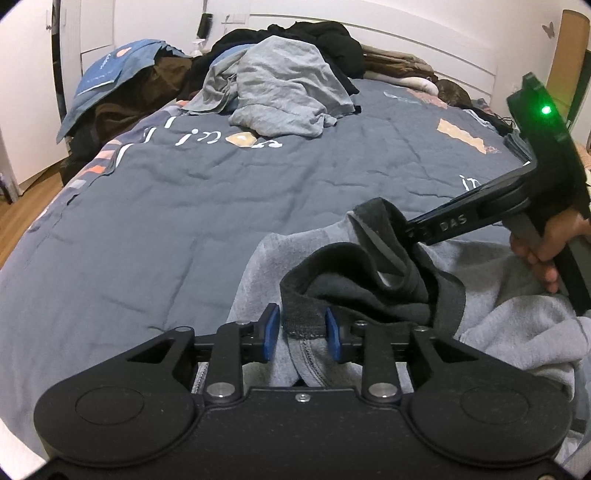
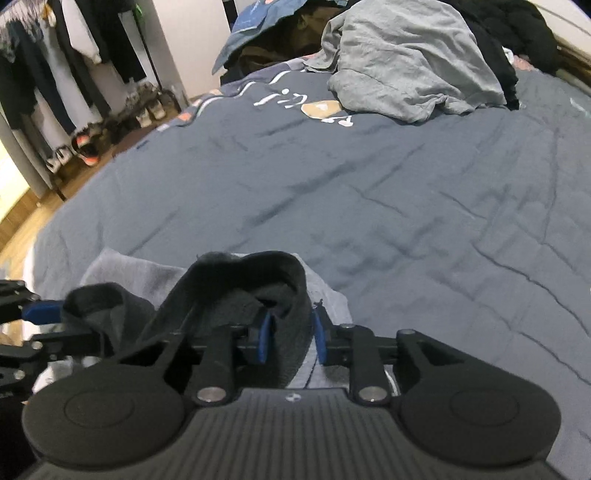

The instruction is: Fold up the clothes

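Left tongs [image 1: 301, 329] and right tongs [image 2: 290, 339] are both pinching the ribbed dark waistband [image 1: 300, 314] of fleecy grey sweatpants [image 1: 524, 328], bunching on the quilted bed [image 1: 221, 206]; legs cut off.

walls: white [image 1: 406, 33] | floor: wood [image 2: 22, 221] | bed: navy quilt [image 1: 221, 206] | rack: hanging garments [image 2: 55, 55]

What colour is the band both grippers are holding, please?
Dark charcoal band, clearest in the left wrist view.

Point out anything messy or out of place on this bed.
Unfolded clothes lie heaped at the bed's far end, a grey garment crumpled on top. Nothing looks spilled or damaged.
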